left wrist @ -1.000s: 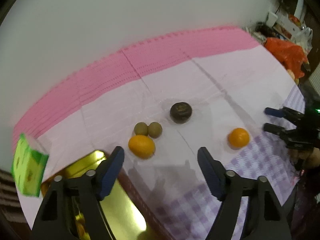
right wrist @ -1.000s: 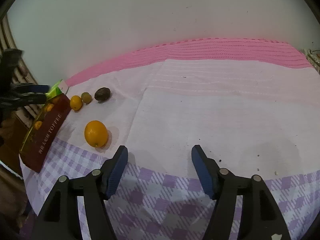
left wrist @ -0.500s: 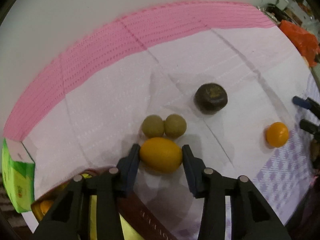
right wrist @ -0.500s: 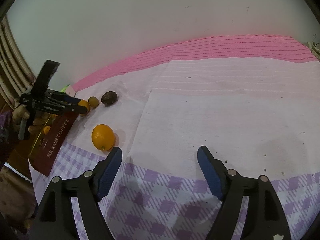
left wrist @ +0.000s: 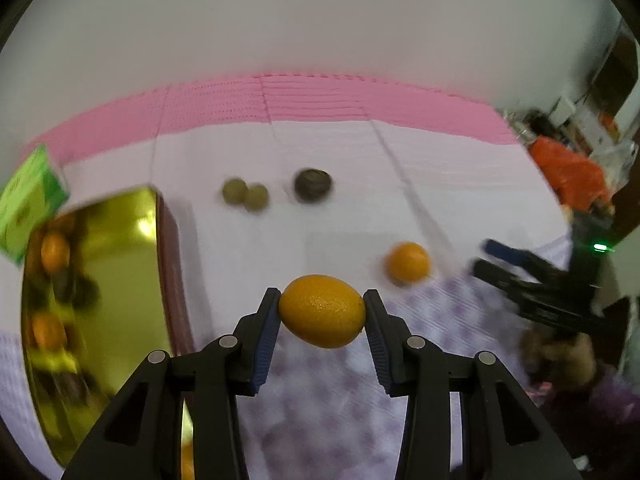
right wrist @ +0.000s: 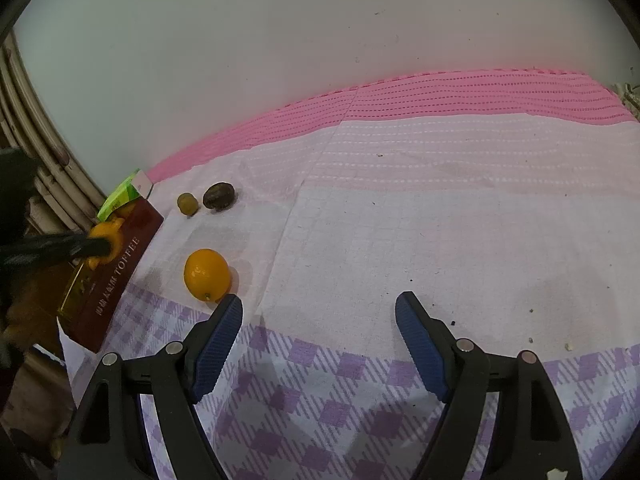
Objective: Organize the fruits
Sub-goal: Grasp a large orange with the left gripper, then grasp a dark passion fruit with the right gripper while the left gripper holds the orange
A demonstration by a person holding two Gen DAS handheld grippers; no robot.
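Note:
My left gripper (left wrist: 322, 300) is shut on an oval orange fruit (left wrist: 322, 314), held above the cloth to the right of the gold tin (left wrist: 154, 236). The tin holds several orange and dark fruits. On the cloth lie two small green fruits (left wrist: 244, 194), a dark brown fruit (left wrist: 313, 185) and a round orange (left wrist: 408, 262). In the right wrist view my right gripper (right wrist: 318, 320) stands open and holds nothing, just right of that orange (right wrist: 207, 274). The left gripper (right wrist: 94, 246) shows there over the tin's red side (right wrist: 120, 280).
A green carton (left wrist: 28, 196) stands behind the tin at the far left. The pink-edged cloth (right wrist: 440, 208) covers the table up to a pale wall. An orange bag (left wrist: 568, 172) and clutter sit at the far right. A person's hand (left wrist: 560, 356) holds the right gripper.
My left gripper came down on the oval orange fruit beside the green ones, shut on it, then lifted it back toward the tin. The right gripper's jaws widened a little; it stayed put.

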